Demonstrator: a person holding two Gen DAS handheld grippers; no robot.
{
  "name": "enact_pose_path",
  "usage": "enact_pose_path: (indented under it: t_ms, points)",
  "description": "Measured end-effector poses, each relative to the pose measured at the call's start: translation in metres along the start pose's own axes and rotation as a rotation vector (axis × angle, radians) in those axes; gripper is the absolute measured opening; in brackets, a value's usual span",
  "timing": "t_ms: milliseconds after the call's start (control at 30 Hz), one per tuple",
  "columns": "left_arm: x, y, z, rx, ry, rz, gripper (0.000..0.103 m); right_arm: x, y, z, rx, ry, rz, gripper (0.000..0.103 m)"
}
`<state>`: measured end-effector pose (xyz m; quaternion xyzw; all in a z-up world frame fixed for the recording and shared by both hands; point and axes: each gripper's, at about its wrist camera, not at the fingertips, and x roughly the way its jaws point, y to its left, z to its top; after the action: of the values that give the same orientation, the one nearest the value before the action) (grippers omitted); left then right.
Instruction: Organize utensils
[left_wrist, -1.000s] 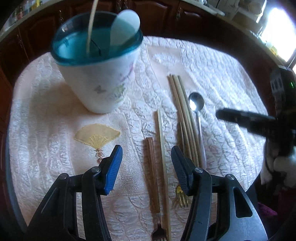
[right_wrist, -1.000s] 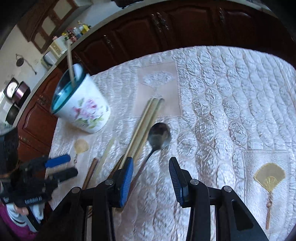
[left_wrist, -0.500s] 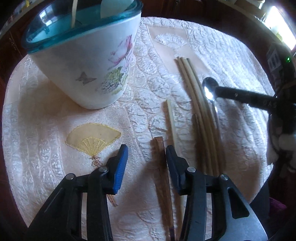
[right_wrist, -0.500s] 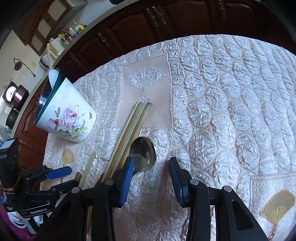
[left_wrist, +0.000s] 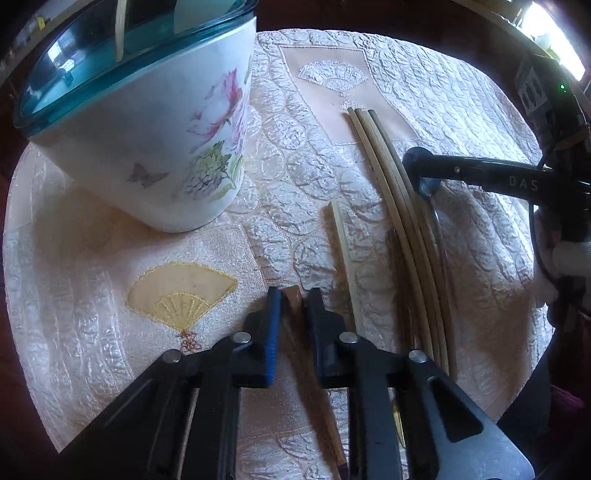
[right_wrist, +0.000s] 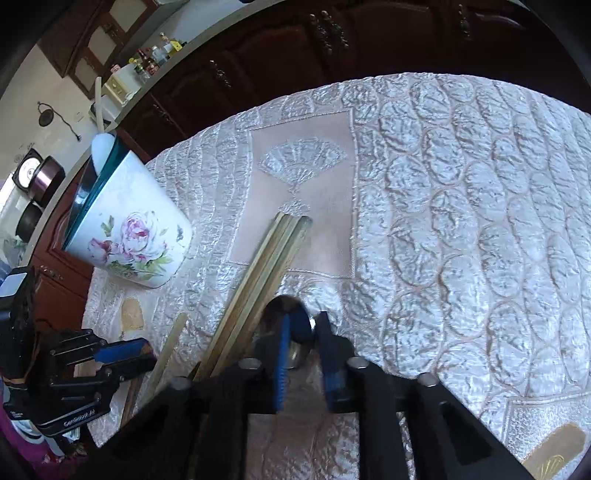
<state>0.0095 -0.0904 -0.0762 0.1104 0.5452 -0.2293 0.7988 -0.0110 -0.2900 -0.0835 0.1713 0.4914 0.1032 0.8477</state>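
Note:
My left gripper (left_wrist: 293, 306) points steeply down at the table; its jaws are closing, with the brown wooden handle of a fork (left_wrist: 291, 295) pinched between the pads. My right gripper (right_wrist: 301, 343) is closing on the bowl of a metal spoon (right_wrist: 291, 325) that lies on the cloth, and from the left wrist view it (left_wrist: 424, 173) comes in from the right. A bundle of bamboo chopsticks (left_wrist: 399, 206) lies between both grippers, with a single pale stick (left_wrist: 345, 258) beside it. The floral cup (left_wrist: 147, 129) with a teal rim holds a white spoon (right_wrist: 101, 147) and a stick.
A quilted pale cloth (right_wrist: 461, 221) covers the round table, with a yellow embroidered fan (left_wrist: 181, 295) left of my left gripper. Dark wooden cabinets (right_wrist: 332, 44) stand behind the table. The cup (right_wrist: 129, 236) stands at the far left.
Both grippers came down closer to the table. The left jaws narrowed from wide apart onto the brown handle. The right jaws closed in on the spoon's bowl.

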Motion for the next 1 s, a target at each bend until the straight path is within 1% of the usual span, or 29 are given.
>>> enact_pose_path:
  t_ms: [100,200,367,500,600,1000]
  points:
    - [-0.006,0.010,-0.004,-0.051,-0.021,-0.025,0.013,-0.005,0.002,-0.002,0.011,-0.008,0.013,0.003]
    - [-0.018,0.022,-0.010,-0.100,-0.051,-0.042,0.012,-0.018,0.005,-0.009,0.008,-0.024,0.018,0.003]
    - [-0.038,0.026,-0.012,-0.136,-0.104,-0.047,0.012,-0.036,0.010,-0.016,-0.008,-0.047,0.009,0.003]
    - [-0.053,0.029,-0.013,-0.143,-0.141,-0.044,0.011,-0.053,0.015,-0.020,-0.022,-0.078,0.011,0.003]
    - [-0.061,0.028,-0.017,-0.129,-0.166,-0.046,0.011,-0.063,0.020,-0.021,-0.035,-0.094,0.009,0.003]
    - [-0.076,0.023,-0.021,-0.129,-0.199,-0.031,0.011,-0.092,0.030,-0.031,-0.056,-0.120,-0.007,0.003]
